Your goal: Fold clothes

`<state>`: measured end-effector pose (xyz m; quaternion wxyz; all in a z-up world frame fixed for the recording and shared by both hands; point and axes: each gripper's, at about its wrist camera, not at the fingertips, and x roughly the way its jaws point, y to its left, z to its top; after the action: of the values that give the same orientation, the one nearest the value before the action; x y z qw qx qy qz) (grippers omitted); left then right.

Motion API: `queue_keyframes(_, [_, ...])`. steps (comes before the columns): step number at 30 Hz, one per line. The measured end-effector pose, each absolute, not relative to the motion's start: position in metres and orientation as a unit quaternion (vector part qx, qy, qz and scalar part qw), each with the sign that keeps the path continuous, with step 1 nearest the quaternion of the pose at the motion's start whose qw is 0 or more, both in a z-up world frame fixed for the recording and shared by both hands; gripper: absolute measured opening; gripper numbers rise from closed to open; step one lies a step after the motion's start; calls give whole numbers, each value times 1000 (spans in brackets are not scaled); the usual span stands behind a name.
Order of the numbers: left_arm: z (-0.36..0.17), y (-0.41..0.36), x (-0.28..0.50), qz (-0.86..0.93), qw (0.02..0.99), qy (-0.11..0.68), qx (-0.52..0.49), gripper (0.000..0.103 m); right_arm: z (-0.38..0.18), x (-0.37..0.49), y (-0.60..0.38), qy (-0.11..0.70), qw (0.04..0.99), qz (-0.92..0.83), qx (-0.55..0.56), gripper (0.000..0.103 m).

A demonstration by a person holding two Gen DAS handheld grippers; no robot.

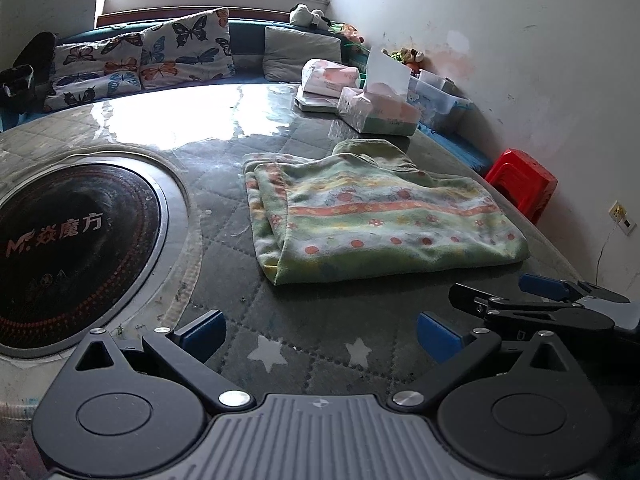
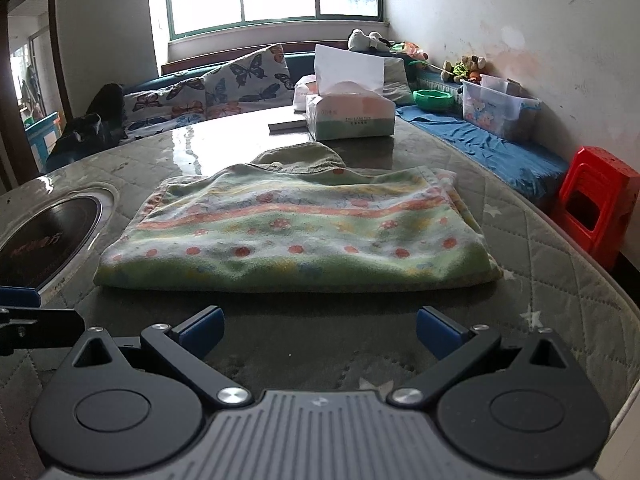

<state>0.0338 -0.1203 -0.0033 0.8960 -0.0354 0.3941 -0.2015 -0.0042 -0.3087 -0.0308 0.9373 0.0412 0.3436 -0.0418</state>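
Note:
A green fleece garment (image 1: pixel 376 216) with orange stripes and red dots lies folded into a flat rectangle on the quilted table cover, its collar at the far side. My left gripper (image 1: pixel 320 334) is open, hovering over the cover short of the garment's near-left corner, holding nothing. In the left wrist view my right gripper (image 1: pixel 532 300) shows at the right, just in front of the garment's near edge. From the right wrist view the folded garment (image 2: pixel 296 236) lies straight ahead, and my right gripper (image 2: pixel 320 332) stands open and empty a little before its near edge.
A round black induction hob (image 1: pixel 68 256) is set into the table at the left. Tissue packs (image 1: pixel 376 110) and a thin book stand behind the garment. A red plastic stool (image 2: pixel 596 208) is off the table's right edge. Butterfly cushions (image 1: pixel 132 60) and a bench with a plastic box (image 2: pixel 496 108) line the far side.

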Motion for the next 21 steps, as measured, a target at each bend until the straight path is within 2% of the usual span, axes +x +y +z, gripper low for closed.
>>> queue_keyframes(21, [-10, -132, 30, -211, 888, 408, -27, 103, -34, -8, -311, 349, 934, -47, 54, 103])
